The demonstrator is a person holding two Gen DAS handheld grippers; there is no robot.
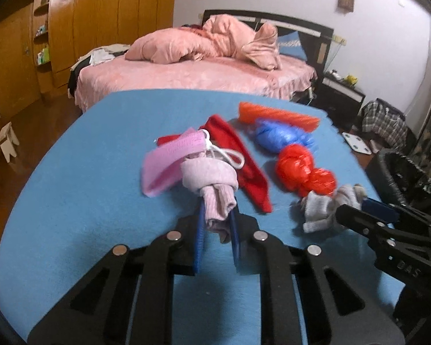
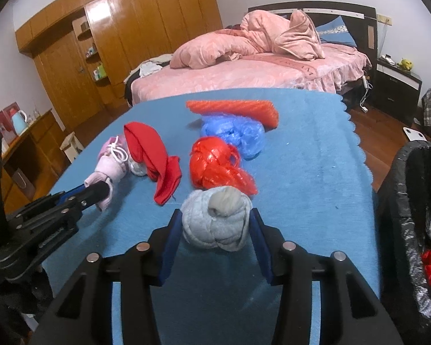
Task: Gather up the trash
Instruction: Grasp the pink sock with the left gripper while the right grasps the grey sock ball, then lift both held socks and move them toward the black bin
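Pink knitted cloth [image 1: 215, 198], knotted into a bundle, sits pinched between the blue pads of the left gripper [image 1: 217, 224], whose jaws are drawn nearly together on the bundle's near end; the rest of the bundle lies ahead of the fingertips on the blue table cover [image 1: 86, 178], touching a pink mesh strip [image 1: 169, 158] and a white cord loop [image 1: 230, 155]. Just right of it lies a red cloth [image 1: 244, 166]. The right gripper [image 2: 215, 227] stands about half open with both pads pressed against the sides of a grey knotted sock ball [image 2: 215, 224], which rests on the cover near its front edge. Beyond the ball lie a red plastic bag [image 2: 218, 166], a blue plastic bag [image 2: 235, 135] and an orange mesh roll [image 2: 235, 109], one behind another. A black-lined trash bin [image 2: 416, 201] stands off the table's right side, with something red inside. Raised letters on the right gripper's arm, seen from the left wrist, read roughly "DAS" [image 1: 408, 270]; no other writing is legible.
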